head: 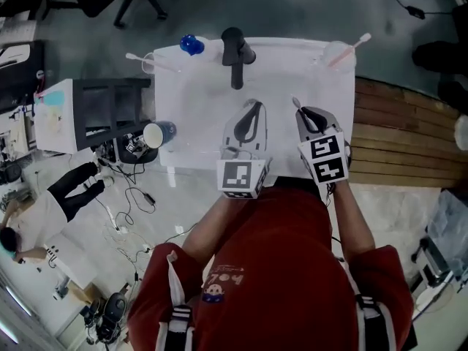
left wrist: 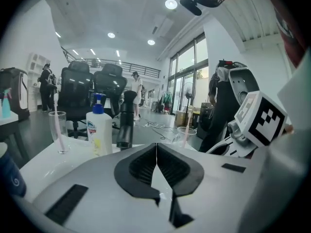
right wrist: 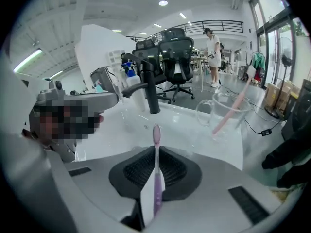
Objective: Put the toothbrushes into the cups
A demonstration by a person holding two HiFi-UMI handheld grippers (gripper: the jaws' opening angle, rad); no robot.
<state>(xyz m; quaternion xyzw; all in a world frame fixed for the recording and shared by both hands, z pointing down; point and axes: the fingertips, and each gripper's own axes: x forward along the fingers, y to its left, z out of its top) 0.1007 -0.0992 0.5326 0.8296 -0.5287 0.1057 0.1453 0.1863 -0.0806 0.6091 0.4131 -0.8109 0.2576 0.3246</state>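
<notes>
Right claw (right wrist: 155, 152): I read its jaws as closed on a purple brush (right wrist: 156, 174).
Brush axis: in line with the jaws, shaft between the pads. The bristle head sticks out past the tips and points straight ahead, toward the tap (right wrist: 151, 96).
Cup (right wrist: 209, 111): ahead and right of the right claw, apart from it, with a pink brush (right wrist: 232, 106) leaning inside.
Left claw (left wrist: 156, 152): jaws pressed together, nothing between them.
Second cup (left wrist: 63, 135): ahead and far left of the left claw.
Bottle (left wrist: 99, 130): ahead-left, just beside that cup.
</notes>
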